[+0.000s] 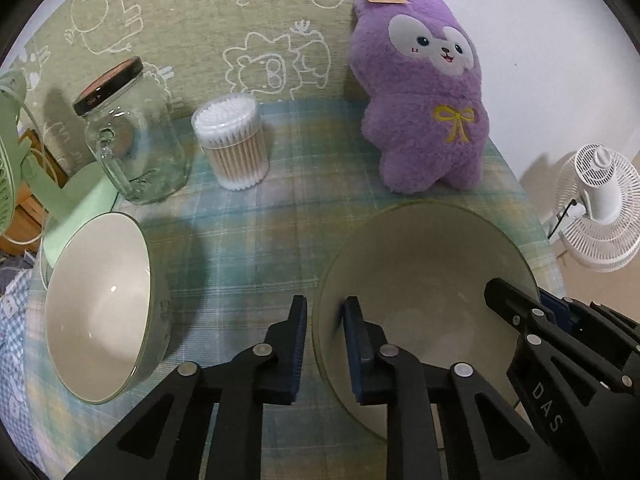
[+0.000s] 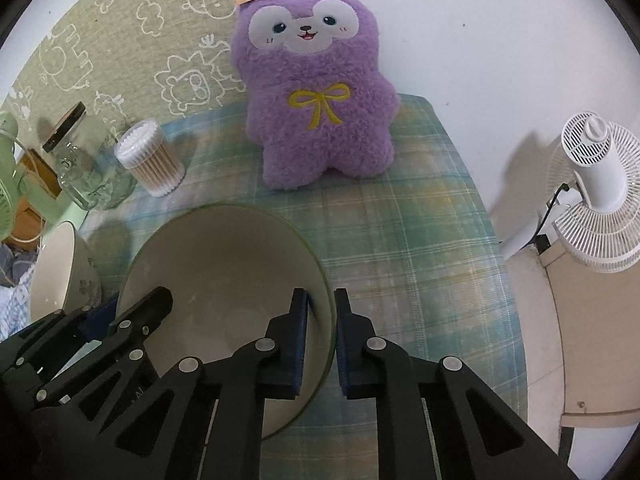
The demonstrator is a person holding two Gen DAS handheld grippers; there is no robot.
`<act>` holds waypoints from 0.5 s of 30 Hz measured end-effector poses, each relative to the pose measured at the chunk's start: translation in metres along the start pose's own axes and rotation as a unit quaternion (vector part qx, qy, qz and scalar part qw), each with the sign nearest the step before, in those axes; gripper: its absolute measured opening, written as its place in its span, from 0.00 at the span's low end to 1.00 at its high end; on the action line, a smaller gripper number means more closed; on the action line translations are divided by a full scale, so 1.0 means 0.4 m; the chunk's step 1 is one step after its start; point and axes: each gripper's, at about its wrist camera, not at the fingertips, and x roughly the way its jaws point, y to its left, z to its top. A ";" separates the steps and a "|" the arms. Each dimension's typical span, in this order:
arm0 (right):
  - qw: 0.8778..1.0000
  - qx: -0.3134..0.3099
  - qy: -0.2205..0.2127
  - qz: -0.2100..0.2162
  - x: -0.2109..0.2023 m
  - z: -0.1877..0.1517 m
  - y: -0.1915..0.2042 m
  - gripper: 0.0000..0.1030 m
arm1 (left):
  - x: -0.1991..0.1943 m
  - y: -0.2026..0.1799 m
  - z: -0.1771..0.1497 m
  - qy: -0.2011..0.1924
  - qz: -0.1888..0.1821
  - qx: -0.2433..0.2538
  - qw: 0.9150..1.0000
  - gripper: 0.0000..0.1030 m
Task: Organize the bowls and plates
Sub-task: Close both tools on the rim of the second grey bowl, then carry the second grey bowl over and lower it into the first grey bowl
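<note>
In the left wrist view, the left gripper (image 1: pixel 325 340) straddles the left rim of the large bowl (image 1: pixel 424 272): one finger stands outside the wall, the other inside the hollow, with a visible gap on both sides of the rim, so the jaws are spread and not yet pinching. The large bowl sits upright on the plaid tablecloth (image 1: pixel 248 240), near and right of centre. The right gripper (image 1: pixel 532 320) reaches in over the bowl's right rim from the near right. A second bowl (image 1: pixel 100 312) lies to the left, well apart from the large one and tilted so its opening faces right. Farther back stand a glass jar (image 1: pixel 132 140), a tub of cotton swabs (image 1: pixel 234 142) and a purple plush toy (image 1: pixel 428 96).

In the right wrist view, the right gripper (image 2: pixel 322 340) mirrors this on the right rim of the large bowl (image 2: pixel 224 264): the inner finger is inside, the outer finger outside, and the rim passes between them with some clearance, so this claw is spread too. The left gripper (image 2: pixel 132 312) comes in at the opposite rim. The second bowl (image 2: pixel 56 268) shows at the far left edge, beyond the left gripper.

The coming move seems to turn on this symmetry: each claw faces its own side of the rim, so both need only close to lift, and the second bowl lies leftward, nearer the left hand.
</note>
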 end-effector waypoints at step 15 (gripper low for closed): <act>1.000 0.001 0.006 0.013 -0.039 -0.051 0.006 0.14 | -0.054 -0.007 -0.044 -0.005 0.015 0.009 1.000 0.10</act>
